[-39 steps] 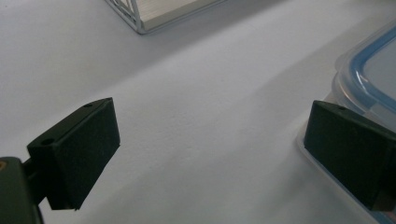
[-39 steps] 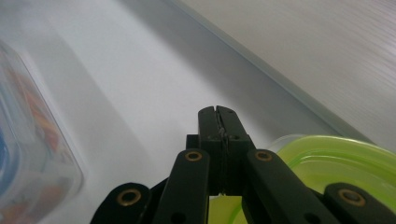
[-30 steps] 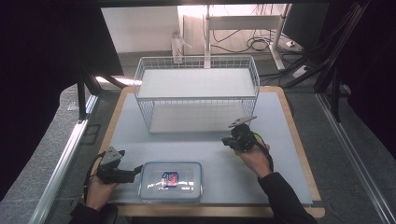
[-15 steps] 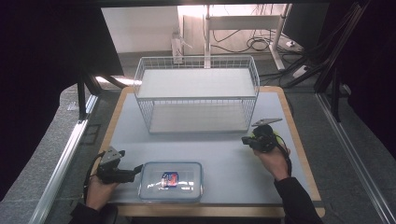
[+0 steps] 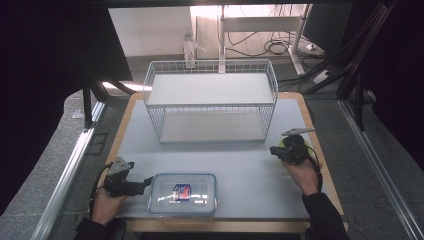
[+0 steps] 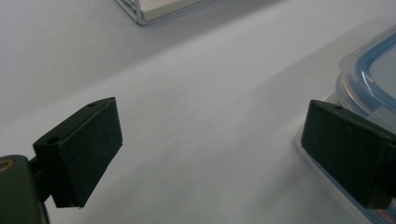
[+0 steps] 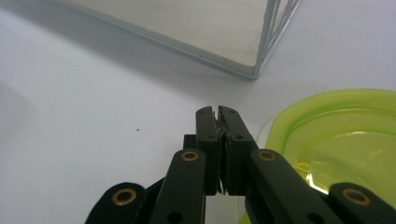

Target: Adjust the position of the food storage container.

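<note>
A clear box with a blue-rimmed lid [image 5: 182, 194] lies flat near the table's front edge, something red and blue inside it. My left gripper [image 5: 146, 183] rests just left of it, open, pointing at its side. In the left gripper view the wide-apart jaws [image 6: 210, 149] have bare table between them, and the right jaw overlaps the box's rim [image 6: 369, 79]. My right gripper [image 5: 274, 150] is at the right side of the table, shut, over a yellow-green lidded container [image 5: 289, 143]. In the right gripper view its jaws [image 7: 217, 112] meet with nothing between them, and the green container [image 7: 336, 135] lies just to their right.
A white wire basket [image 5: 210, 105] stands at the back middle of the pale table [image 5: 240, 160]. Its front corner [image 7: 261, 51] is close ahead of the right gripper. Black frame posts stand off both sides of the table.
The right hand has carried its gripper to the right, away from the basket's front right corner toward the table's right edge. The left gripper and the blue-lidded box have stayed put.
</note>
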Demonstrator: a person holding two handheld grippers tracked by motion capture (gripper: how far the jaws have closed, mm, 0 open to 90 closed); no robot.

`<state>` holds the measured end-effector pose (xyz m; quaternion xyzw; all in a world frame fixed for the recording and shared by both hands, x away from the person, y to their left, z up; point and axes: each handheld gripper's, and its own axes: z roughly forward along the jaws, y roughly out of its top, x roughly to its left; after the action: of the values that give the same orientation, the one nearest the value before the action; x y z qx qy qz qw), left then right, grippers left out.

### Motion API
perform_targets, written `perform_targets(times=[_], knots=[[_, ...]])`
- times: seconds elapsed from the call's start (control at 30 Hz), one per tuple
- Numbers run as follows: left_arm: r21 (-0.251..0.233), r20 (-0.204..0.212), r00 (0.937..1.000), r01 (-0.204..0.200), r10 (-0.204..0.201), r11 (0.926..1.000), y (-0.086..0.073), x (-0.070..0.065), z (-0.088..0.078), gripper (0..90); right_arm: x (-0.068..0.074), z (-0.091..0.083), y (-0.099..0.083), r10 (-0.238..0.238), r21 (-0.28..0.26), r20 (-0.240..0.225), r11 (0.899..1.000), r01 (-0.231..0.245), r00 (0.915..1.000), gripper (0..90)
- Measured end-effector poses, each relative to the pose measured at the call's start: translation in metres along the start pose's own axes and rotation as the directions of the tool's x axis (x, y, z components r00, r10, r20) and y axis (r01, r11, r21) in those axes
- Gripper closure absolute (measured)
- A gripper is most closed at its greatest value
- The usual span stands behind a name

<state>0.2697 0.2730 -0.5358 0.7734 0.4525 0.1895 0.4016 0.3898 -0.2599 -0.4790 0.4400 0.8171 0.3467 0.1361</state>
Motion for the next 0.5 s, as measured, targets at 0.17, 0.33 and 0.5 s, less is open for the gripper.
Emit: perform_targets(times=[0.17, 0.33, 0.5], knots=[[-0.007, 0.051, 0.9972, 0.055, -0.055, 0.9985, 0.001, 0.003, -0.008, 8.5, 0.012, -0.006, -0.003, -0.058, -0.015, -0.011, 0.998, 0.057, 0.9983, 83.2], [-0.006, 0.08, 0.9967, 0.012, -0.011, 0.9999, -0.003, 0.0, -0.024, 26.7, 0.027, -0.015, -0.009, -0.094, -0.048, -0.03, 0.995, 0.093, 0.9951, 81.7], [-0.011, 0.174, 0.9828, 0.064, -0.061, 0.9979, -0.009, -0.004, -0.037, 40.4, 0.045, -0.022, -0.015, -0.133, -0.064, -0.05, 0.989, 0.13, 0.9899, 80.9]])
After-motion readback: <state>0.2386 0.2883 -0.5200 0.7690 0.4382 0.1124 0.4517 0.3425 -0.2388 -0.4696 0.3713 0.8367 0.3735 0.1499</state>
